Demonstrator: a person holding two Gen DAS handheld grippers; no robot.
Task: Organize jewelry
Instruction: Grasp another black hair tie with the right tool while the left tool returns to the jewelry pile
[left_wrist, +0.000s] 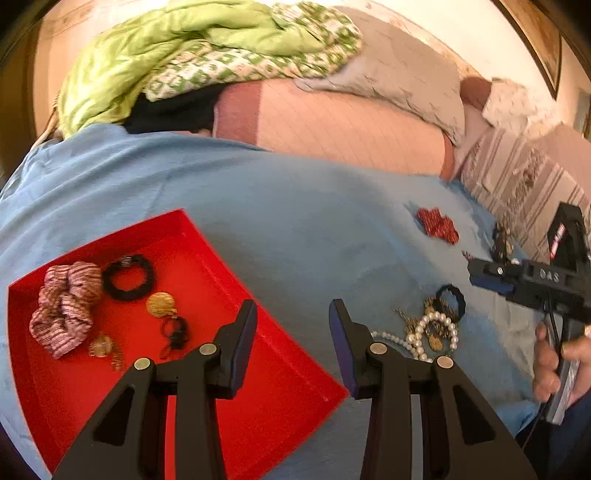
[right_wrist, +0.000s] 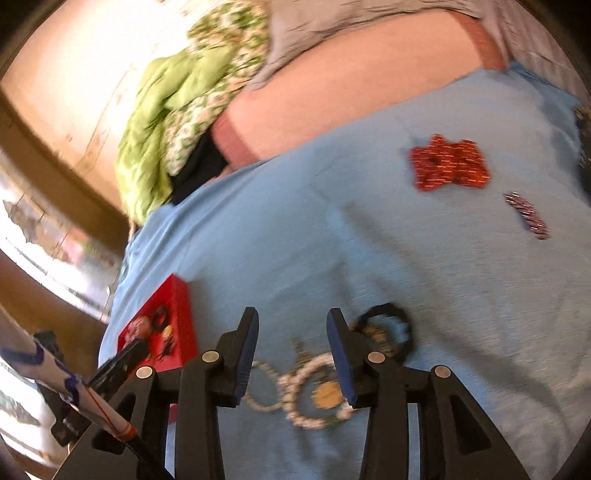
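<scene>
A red tray (left_wrist: 207, 243) lies on the blue cloth (left_wrist: 295, 206) at the left. It holds a pink striped scrunchie (left_wrist: 66, 306), a black hair tie (left_wrist: 129, 277), a gold disc earring (left_wrist: 160, 304) and small dark and gold pieces. My left gripper (left_wrist: 293, 332) hovers open over the tray's right edge, with nothing between its fingers. A pearl strand (right_wrist: 306, 391), tangled with gold pieces and a black hair tie (right_wrist: 388, 321), lies on the cloth under my right gripper (right_wrist: 291, 339), which is open and holds nothing. The pearl strand (left_wrist: 432, 332) also lies right of my left fingers.
A red patterned bow (right_wrist: 448, 166) and a small striped clip (right_wrist: 526, 216) lie farther out on the cloth. Behind the cloth are a pink mattress (left_wrist: 351, 125), a green quilt (left_wrist: 166, 48) and grey bedding. A hand (left_wrist: 554, 365) holds the right gripper (left_wrist: 476, 275) at the right edge.
</scene>
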